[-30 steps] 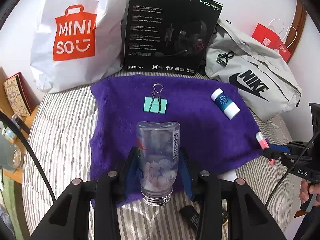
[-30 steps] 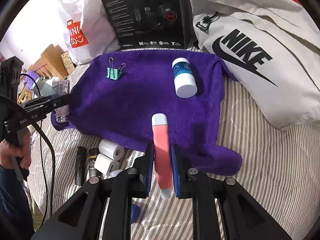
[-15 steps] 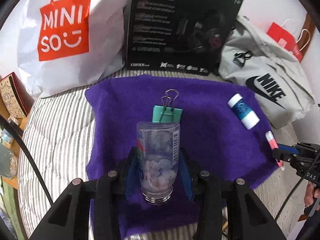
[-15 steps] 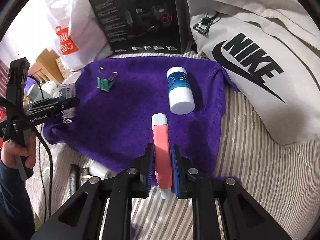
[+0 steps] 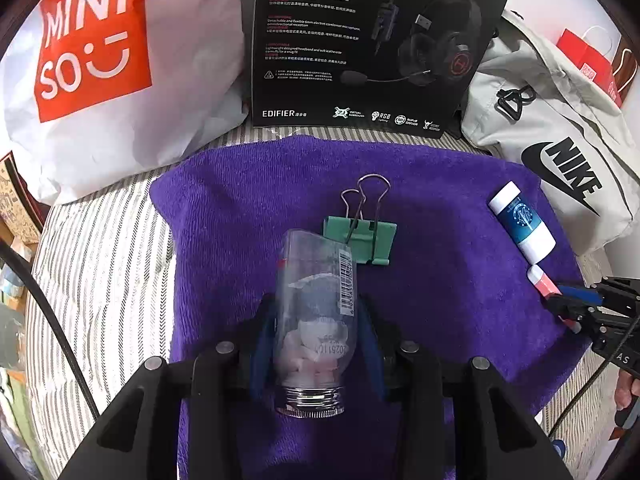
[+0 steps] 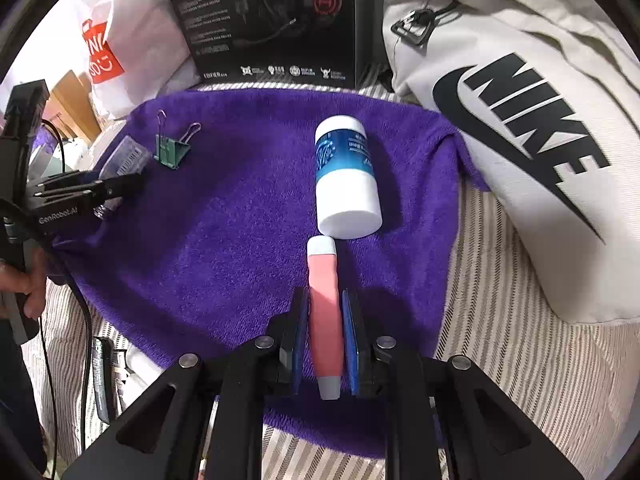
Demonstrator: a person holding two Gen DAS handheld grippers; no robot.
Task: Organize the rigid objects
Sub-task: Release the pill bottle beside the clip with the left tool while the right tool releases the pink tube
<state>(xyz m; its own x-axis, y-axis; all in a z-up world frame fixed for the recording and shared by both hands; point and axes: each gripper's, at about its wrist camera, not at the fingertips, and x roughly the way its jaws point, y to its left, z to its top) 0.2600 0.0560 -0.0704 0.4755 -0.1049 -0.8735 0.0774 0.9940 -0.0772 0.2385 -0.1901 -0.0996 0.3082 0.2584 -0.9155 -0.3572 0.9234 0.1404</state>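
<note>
Left gripper (image 5: pixel 316 344) fingers hold a clear jar (image 5: pixel 314 320), binder clip (image 5: pixel 360 236) at 1 o'clock; right gripper (image 6: pixel 324 344) fingers clamp a pink tube (image 6: pixel 324 308)

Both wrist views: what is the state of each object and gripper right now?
Left gripper: shut on clear bottle.
Clear bottle: held, partly filled.
Right gripper: shut on pink tube.
Pink tube: held over purple towel.
Blue-and-white bottle: lying on towel.
Green binder clip: lying on towel.

Miniso bag (image 5: pixel 120 80), headset box (image 5: pixel 372 40) (black), Nike bag (image 5: pixel 560 140).
</note>
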